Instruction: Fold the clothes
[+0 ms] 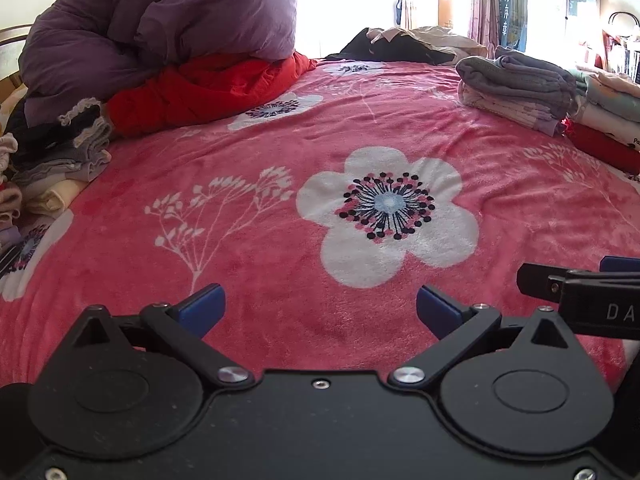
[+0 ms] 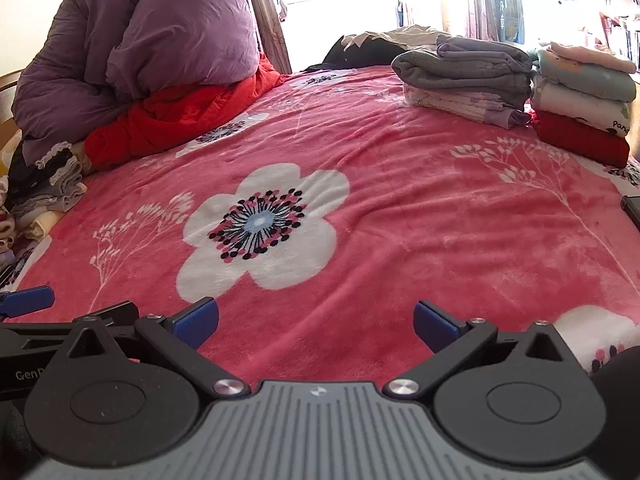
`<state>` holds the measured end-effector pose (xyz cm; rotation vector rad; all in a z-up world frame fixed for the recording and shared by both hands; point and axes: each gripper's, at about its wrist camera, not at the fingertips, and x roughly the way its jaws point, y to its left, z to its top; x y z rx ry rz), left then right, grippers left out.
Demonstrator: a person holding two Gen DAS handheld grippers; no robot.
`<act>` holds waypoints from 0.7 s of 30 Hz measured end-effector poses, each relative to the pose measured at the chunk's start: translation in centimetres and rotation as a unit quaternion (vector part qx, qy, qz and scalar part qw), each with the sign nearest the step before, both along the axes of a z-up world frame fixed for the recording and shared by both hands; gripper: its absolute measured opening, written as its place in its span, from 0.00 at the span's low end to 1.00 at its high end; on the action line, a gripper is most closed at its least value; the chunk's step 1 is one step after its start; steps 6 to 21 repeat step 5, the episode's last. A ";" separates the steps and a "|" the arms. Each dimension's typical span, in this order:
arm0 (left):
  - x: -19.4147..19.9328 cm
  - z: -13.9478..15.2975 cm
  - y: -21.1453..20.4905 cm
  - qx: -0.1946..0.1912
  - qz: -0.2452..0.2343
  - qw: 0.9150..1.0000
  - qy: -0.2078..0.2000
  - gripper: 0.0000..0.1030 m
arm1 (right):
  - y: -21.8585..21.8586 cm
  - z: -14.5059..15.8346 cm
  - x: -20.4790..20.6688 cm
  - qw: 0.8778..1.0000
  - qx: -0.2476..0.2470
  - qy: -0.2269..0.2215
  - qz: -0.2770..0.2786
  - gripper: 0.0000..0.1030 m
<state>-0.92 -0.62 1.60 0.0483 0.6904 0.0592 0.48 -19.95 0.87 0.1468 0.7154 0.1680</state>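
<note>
My left gripper [image 1: 319, 308] is open over the pink flowered blanket [image 1: 280, 152], its blue pads wide apart with nothing between them. My right gripper [image 2: 316, 322] is open too, low over the same blanket [image 2: 420, 208]; its black finger shows at the left wrist view's right edge. Folded clothes sit in stacks: a grey and lilac pile [image 1: 516, 88] [image 2: 468, 80] at the far right, and beside it a red, white and mint pile [image 2: 584, 104]. An unfolded heap of dark and cream garments [image 1: 404, 46] [image 2: 384, 46] lies at the far end of the bed.
A big purple duvet [image 1: 160, 20] [image 2: 140, 44] rests on a red quilt [image 1: 208, 88] at the back left. More folded laundry [image 1: 56, 152] is stacked on the left edge. A dark flat object [image 2: 632, 208] lies at the right edge. Bright windows and curtains stand behind the bed.
</note>
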 end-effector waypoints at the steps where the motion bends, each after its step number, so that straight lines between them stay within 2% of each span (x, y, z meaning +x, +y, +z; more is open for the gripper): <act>1: 0.0 0.0 0.1 -0.002 0.001 1.000 0.000 1.00 | 0.1 -0.1 0.1 1.000 -0.003 0.000 -0.001 1.00; 5: -0.1 0.1 0.5 -0.015 0.005 1.000 -0.008 1.00 | 0.6 -0.5 0.3 1.000 -0.026 0.003 -0.006 1.00; 21: -0.1 0.1 0.5 -0.015 0.005 1.000 -0.008 1.00 | 0.6 -0.5 0.3 1.000 -0.026 0.003 -0.006 1.00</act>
